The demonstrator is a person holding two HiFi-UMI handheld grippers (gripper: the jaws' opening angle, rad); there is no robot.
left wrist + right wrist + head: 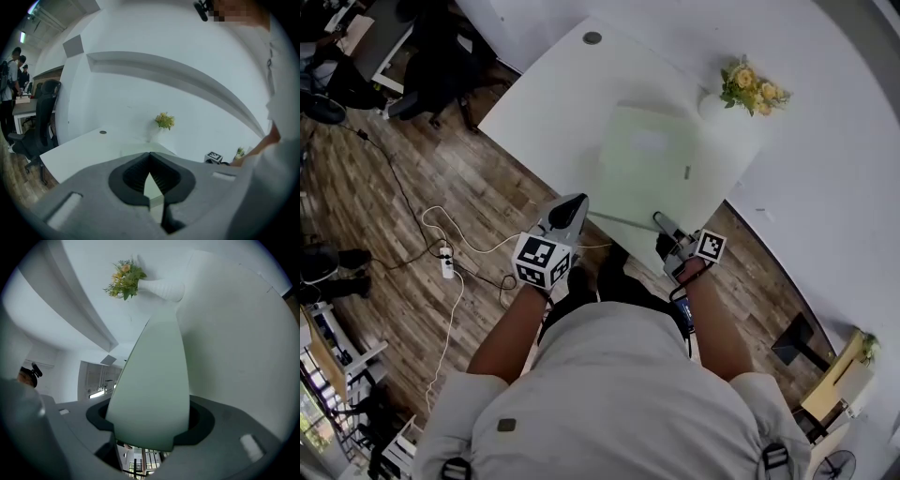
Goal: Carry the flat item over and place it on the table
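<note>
Pale green sheet (pixel 661 173); plain white surface (pixel 553 103); yellow and peach flowers (pixel 752 86); ribbed white vase (pixel 161 287); brown wood-grain floor (pixel 412 187).

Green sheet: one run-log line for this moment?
left hand-held gripper: shut on green sheet | right hand-held gripper: shut on green sheet | sheet: above white table, by flower vase

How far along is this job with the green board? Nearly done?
Carrying looks mostly done: the pale green board is over the white table, near the flower vase. In hand: the left gripper and right gripper both clamp its near edge. Left to do: setting it flat, if it isn't yet, and letting go.
</note>
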